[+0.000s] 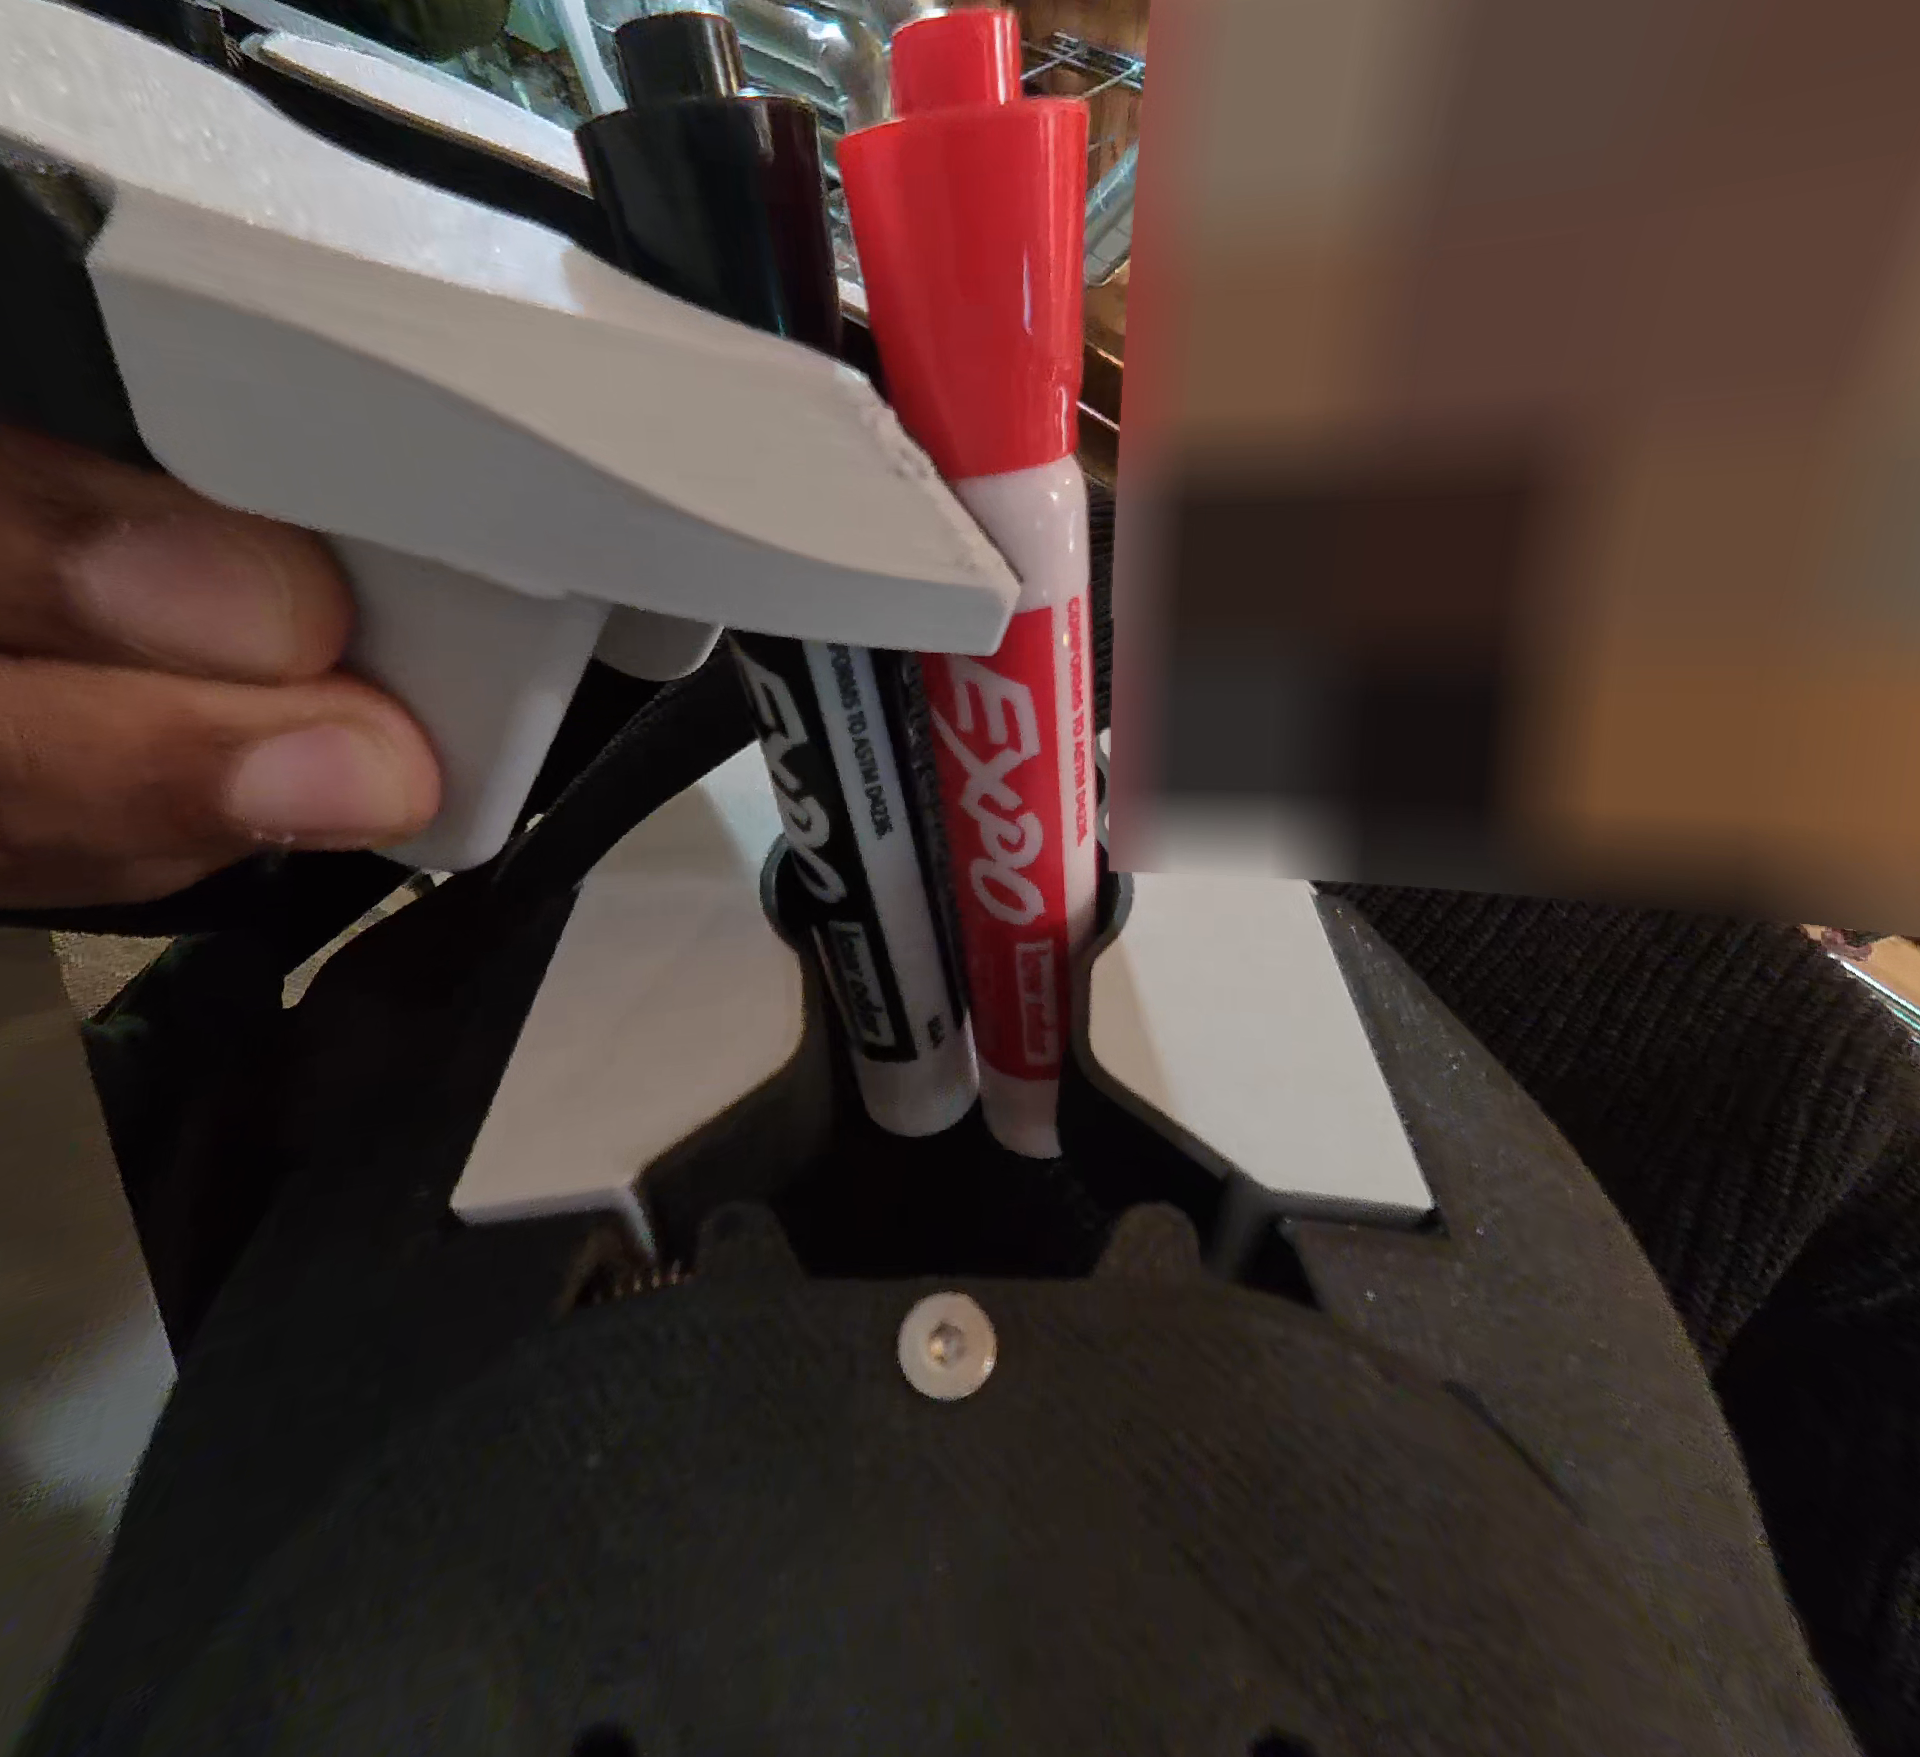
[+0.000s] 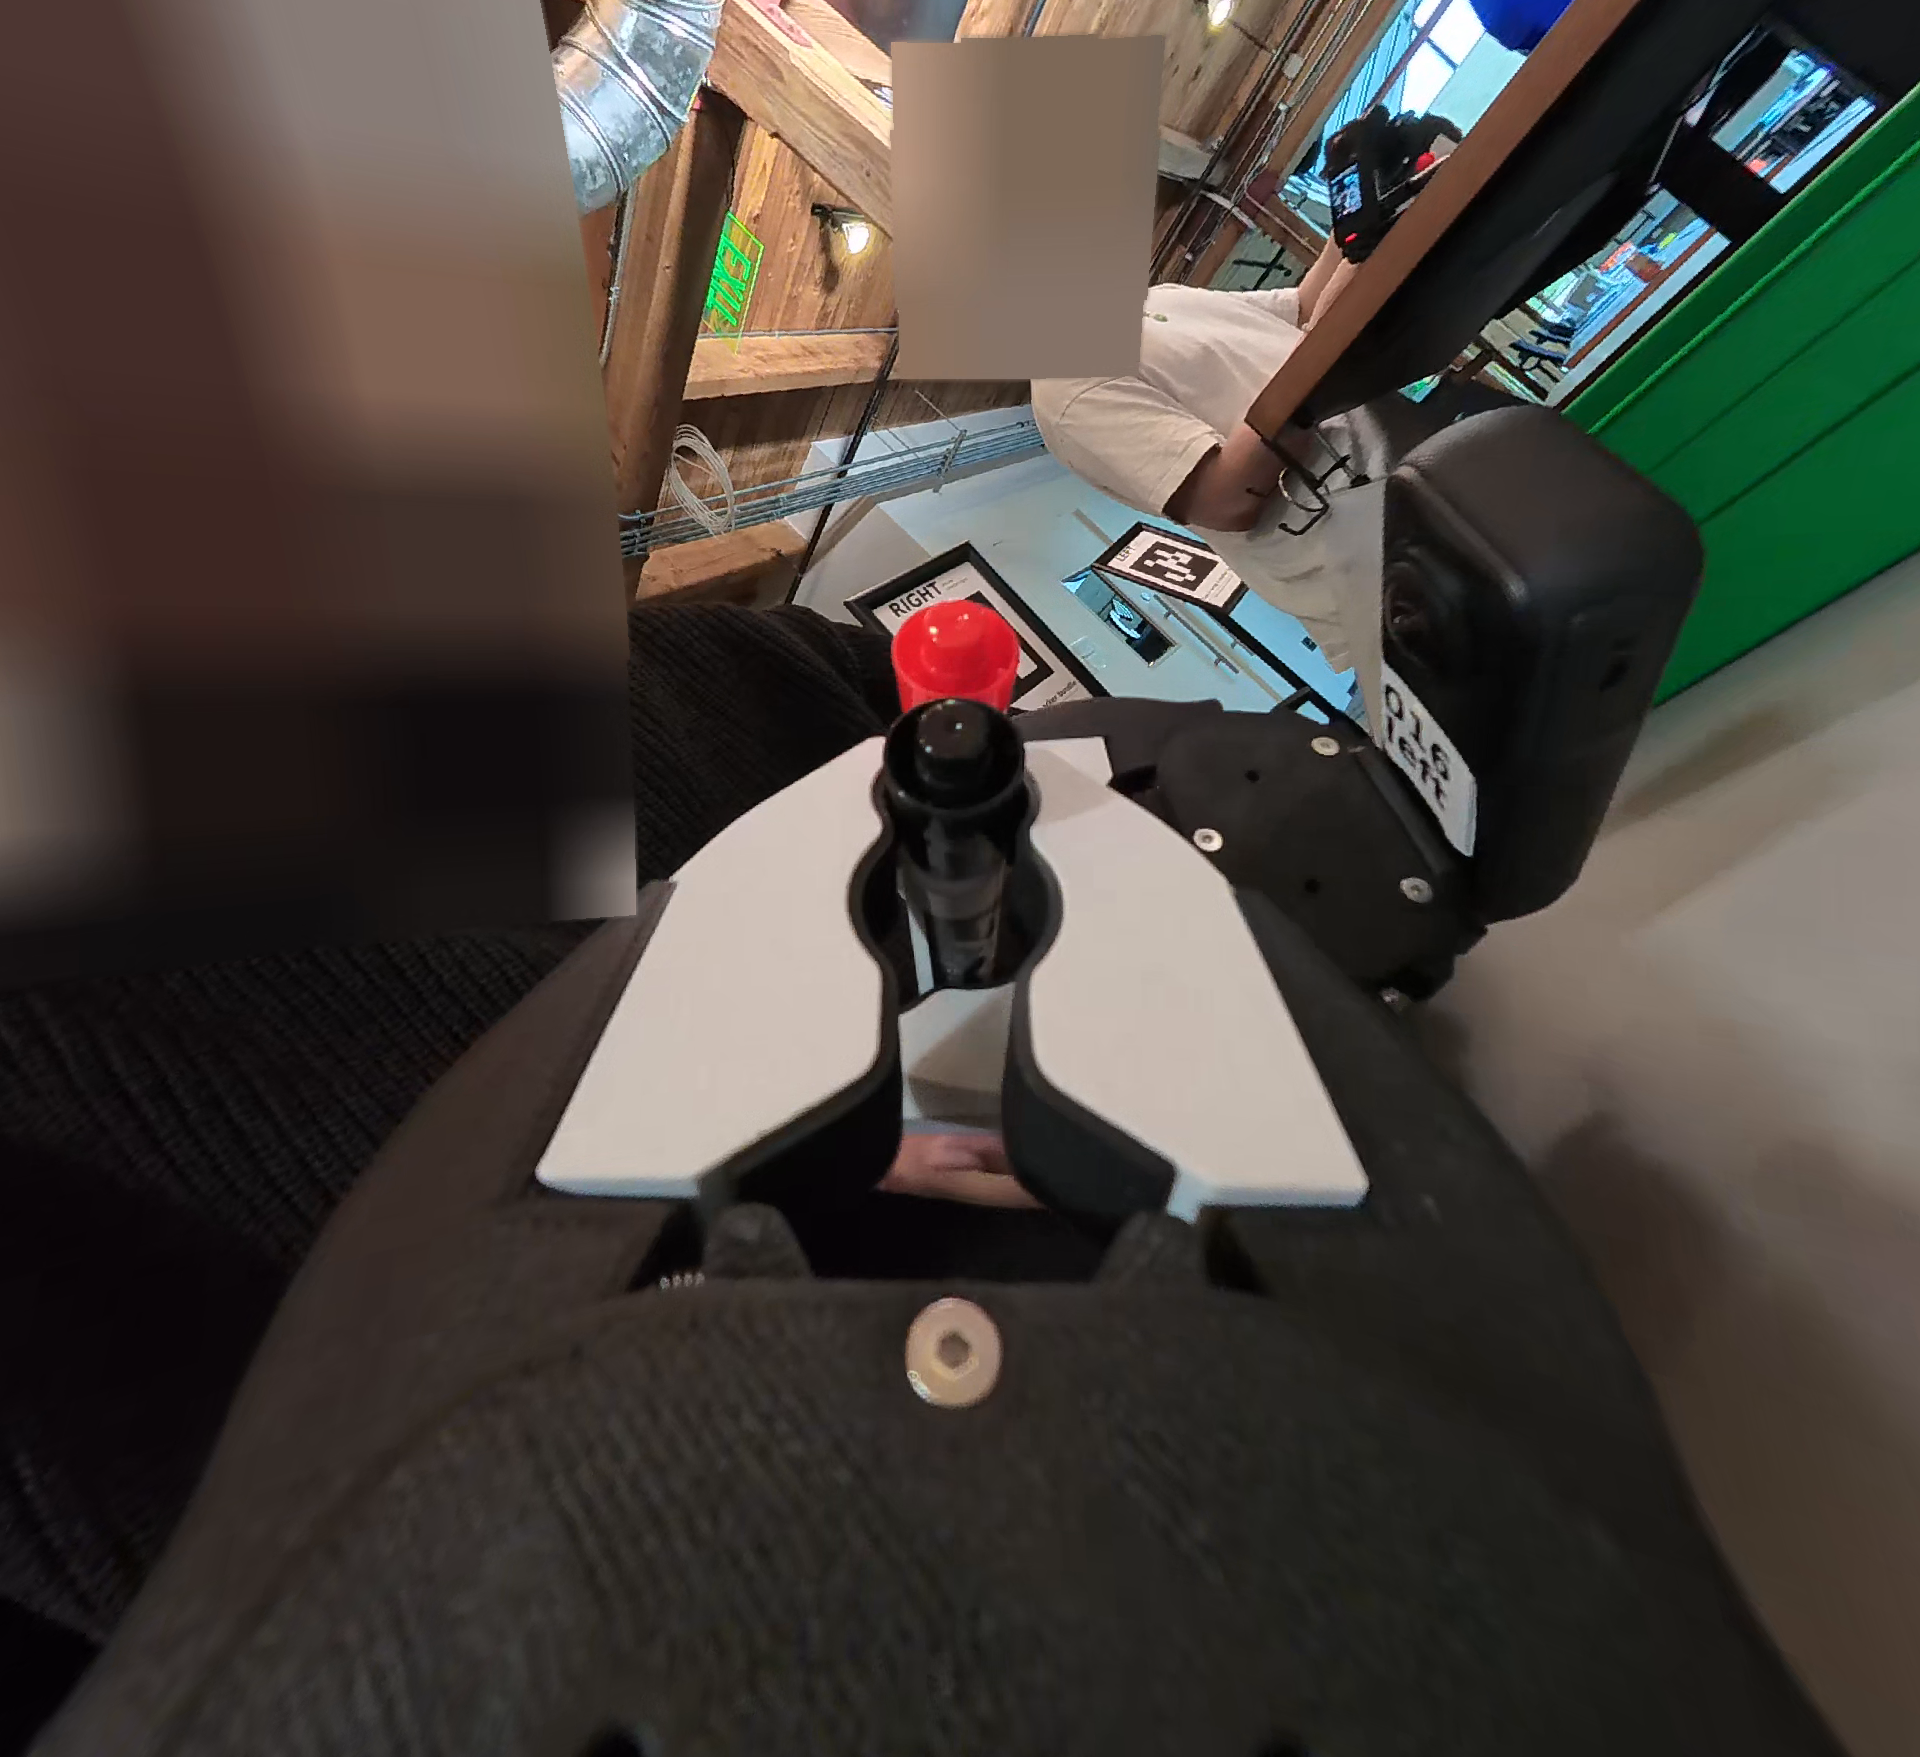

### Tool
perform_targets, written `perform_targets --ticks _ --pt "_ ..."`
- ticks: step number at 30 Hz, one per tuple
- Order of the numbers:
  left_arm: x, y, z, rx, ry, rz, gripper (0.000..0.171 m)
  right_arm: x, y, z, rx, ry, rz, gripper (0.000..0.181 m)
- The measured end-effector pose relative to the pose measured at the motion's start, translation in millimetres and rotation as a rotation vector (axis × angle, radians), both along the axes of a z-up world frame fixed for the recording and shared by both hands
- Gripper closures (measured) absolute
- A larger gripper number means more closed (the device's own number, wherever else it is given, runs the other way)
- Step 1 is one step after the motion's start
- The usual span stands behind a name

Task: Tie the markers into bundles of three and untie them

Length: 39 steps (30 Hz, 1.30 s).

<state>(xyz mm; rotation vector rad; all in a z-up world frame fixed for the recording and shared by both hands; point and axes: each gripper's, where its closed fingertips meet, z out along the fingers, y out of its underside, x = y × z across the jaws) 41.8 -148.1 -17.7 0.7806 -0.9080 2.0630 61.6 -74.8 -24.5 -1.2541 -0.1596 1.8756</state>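
- Wooden beams and a metal duct (image 2: 634, 24) fill the background.
- 3 markers (image 1: 935, 834) stand upright, clamped in the left gripper (image 1: 940, 969).
- Right gripper (image 2: 951, 886), entering from 9 o'clock, pinches the black marker (image 2: 951, 897).
- No tie is visible; keep both grips firm and the caps level.

black gripper (image 1: 940, 897), white fingers (image 1: 644, 1011); silver screw (image 1: 945, 1346)

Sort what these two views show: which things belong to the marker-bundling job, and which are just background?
Job: red marker; black marker; left tool; right tool.

Background: metal duct; wooden beams; green wall; person in white shirt.
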Motion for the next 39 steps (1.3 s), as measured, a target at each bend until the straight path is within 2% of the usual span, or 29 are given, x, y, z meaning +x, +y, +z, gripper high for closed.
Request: perform_targets --ticks 24,39 --pt "1 2 1 -0.034 0.003 0.000 0.123 -5 5 -4 0.035 0.026 -0.006 0.164" --pt "25 17 -18 0.059 0.057 0.138 0.127 9 19 -11 0.015 0.017 -0.059 0.164"
